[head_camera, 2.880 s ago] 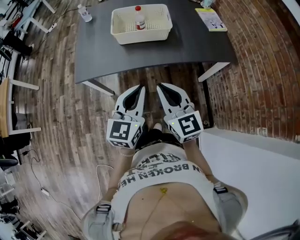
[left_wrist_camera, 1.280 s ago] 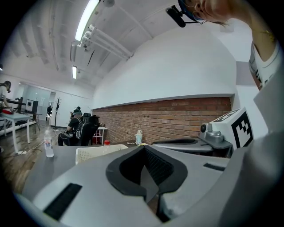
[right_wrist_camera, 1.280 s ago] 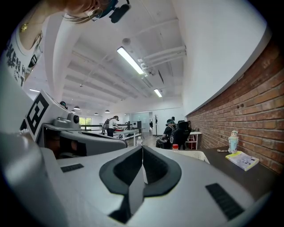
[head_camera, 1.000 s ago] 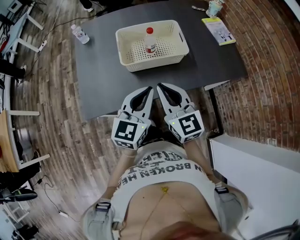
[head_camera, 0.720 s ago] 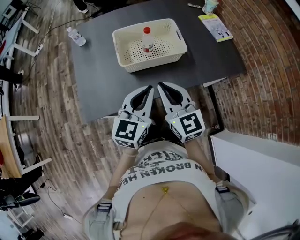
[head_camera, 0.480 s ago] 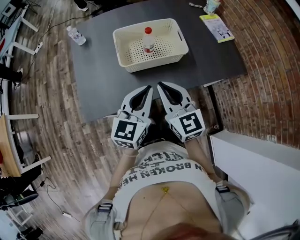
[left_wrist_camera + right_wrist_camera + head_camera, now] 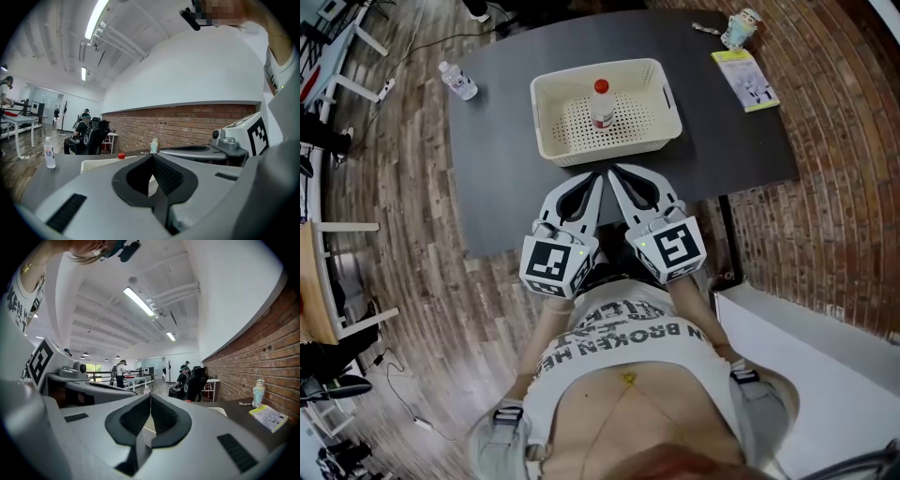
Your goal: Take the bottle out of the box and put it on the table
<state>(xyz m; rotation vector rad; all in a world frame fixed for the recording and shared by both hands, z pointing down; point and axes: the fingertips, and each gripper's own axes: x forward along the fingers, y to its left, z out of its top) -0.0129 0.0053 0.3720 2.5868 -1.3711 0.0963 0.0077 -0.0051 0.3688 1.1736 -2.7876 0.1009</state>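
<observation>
A cream perforated box (image 7: 549,131) stands on the dark table (image 7: 502,192), and a small clear bottle with a red cap (image 7: 601,103) stands upright inside it. My left gripper (image 7: 598,176) and right gripper (image 7: 614,172) are side by side over the table's near edge, just short of the box's near wall. Both point at the box with the jaws closed tip to tip and nothing between them. In the left gripper view only the bottle's red cap (image 7: 121,155) shows above the box rim (image 7: 96,164), beyond the gripper (image 7: 152,157). The right gripper view shows its shut tips (image 7: 150,395).
A second clear bottle (image 7: 457,81) stands at the table's far left corner. A yellow booklet (image 7: 748,80) and a small figurine (image 7: 739,28) lie at the far right. Brick flooring is to the right, a white surface (image 7: 806,356) beside me, and people sit at desks far off.
The table and box have come closer. Both grippers, earlier short of the table's edge, now reach over it toward the box's near wall. Their jaws stay shut.
</observation>
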